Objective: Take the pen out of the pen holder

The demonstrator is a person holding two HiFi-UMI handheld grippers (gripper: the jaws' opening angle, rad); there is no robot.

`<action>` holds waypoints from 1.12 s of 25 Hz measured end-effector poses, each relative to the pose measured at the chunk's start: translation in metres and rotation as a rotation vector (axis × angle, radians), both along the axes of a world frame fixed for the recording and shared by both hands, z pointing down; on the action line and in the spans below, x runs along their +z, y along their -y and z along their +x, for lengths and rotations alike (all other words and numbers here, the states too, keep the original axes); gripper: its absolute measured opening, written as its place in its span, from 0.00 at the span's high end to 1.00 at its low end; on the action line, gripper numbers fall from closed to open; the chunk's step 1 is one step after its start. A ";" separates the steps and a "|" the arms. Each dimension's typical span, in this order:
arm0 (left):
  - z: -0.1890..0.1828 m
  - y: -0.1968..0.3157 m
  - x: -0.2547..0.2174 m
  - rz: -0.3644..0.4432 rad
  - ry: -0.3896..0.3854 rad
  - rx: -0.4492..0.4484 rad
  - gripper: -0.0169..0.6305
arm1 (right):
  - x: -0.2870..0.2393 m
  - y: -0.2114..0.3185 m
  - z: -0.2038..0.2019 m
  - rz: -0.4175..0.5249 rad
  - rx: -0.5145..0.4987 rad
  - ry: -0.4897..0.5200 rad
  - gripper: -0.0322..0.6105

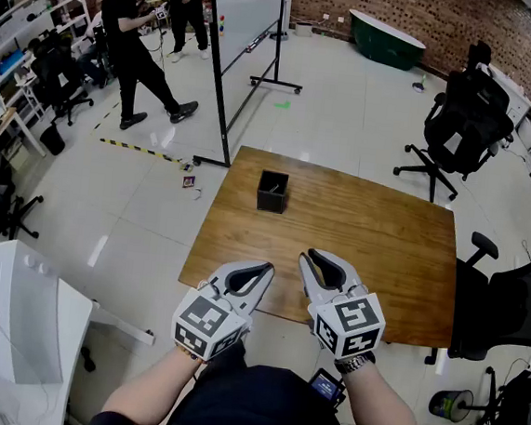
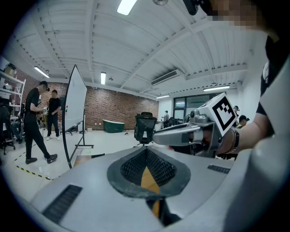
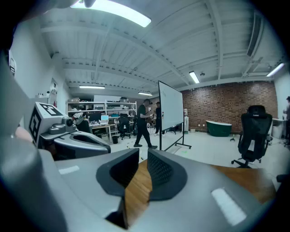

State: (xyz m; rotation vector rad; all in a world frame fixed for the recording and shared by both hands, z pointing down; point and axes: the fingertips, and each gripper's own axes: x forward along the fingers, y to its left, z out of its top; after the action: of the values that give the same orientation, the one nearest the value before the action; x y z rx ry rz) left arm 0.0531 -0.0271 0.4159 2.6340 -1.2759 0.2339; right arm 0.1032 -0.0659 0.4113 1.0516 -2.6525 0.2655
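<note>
Pen holder [image 1: 272, 191] stands upright on the worktop [image 1: 375, 236], mouth up — well ahead of you: left tool [image 1: 263, 271] closed on nothing, right tool [image 1: 307, 257] slightly parted, empty.

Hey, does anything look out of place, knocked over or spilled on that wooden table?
Nothing stands out. The black pen holder stands upright on the wooden table, square to it, with nothing spilled or lying around it. Its inside is too dark in the head view to tell what it holds.
</note>
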 end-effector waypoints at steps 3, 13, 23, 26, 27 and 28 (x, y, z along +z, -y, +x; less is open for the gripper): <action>-0.024 0.045 0.012 -0.007 0.014 0.004 0.97 | 0.017 0.053 -0.021 -0.038 0.020 -0.010 0.84; -0.088 0.188 0.064 -0.092 0.016 0.017 0.97 | 0.103 0.219 -0.077 -0.191 0.125 -0.099 0.78; -0.110 0.265 0.109 -0.175 0.017 0.074 0.97 | 0.197 0.320 -0.099 -0.341 0.164 -0.222 0.76; -0.115 0.276 0.116 -0.198 0.014 0.079 0.97 | 0.216 0.336 -0.100 -0.374 0.172 -0.247 0.75; -0.117 0.279 0.119 -0.201 0.016 0.079 0.97 | 0.222 0.341 -0.102 -0.382 0.171 -0.254 0.75; -0.119 0.282 0.122 -0.203 0.020 0.080 0.97 | 0.227 0.345 -0.103 -0.389 0.169 -0.260 0.75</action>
State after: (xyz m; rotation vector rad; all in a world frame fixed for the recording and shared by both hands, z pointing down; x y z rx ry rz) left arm -0.0656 -0.3093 0.5375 2.5169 -1.0914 0.3819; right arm 0.0005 -0.4113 0.6383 1.0928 -2.1693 0.6070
